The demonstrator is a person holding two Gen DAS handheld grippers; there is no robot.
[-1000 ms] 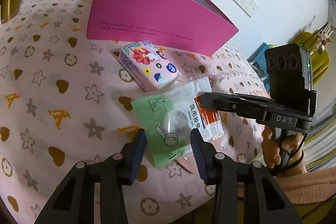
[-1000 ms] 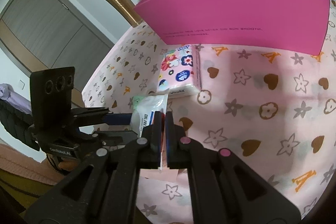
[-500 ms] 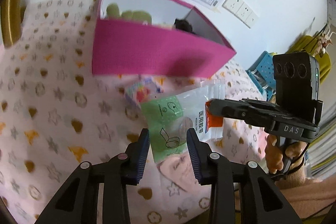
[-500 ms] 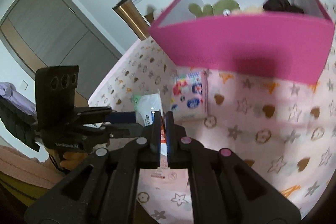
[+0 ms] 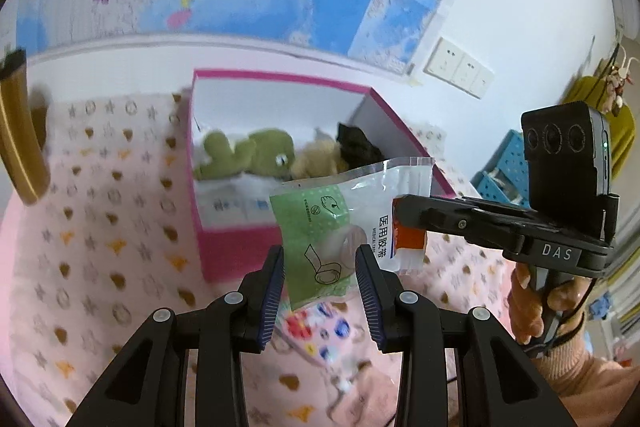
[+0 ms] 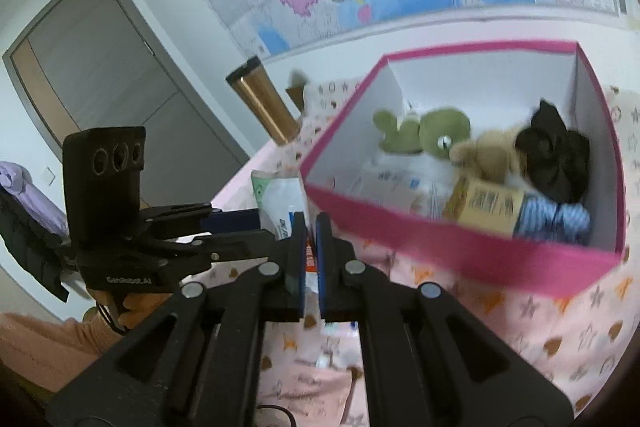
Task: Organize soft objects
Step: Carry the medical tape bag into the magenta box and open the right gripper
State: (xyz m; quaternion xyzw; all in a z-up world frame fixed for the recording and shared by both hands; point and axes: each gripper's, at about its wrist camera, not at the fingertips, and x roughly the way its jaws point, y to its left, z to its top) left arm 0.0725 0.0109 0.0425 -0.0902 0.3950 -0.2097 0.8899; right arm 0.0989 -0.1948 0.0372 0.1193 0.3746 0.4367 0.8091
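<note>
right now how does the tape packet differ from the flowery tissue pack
The tape packet hangs in the air, pinched at its red corner by the right gripper; the tissue pack lies on the pink cloth below it. The tape packet is a flat, partly clear bag with a green panel; the tissue pack is pink with coloured flowers. The tape packet sits between the left gripper's pads; the tissue pack is untouched. Both are outside the pink box.

Box (image 6: 460, 239) mouth open above; toys (image 6: 440, 135) crowd floor.

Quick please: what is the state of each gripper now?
Left gripper: part open around the plastic packet; grip cannot be told.
Right gripper: closed on the packet's edge.
</note>
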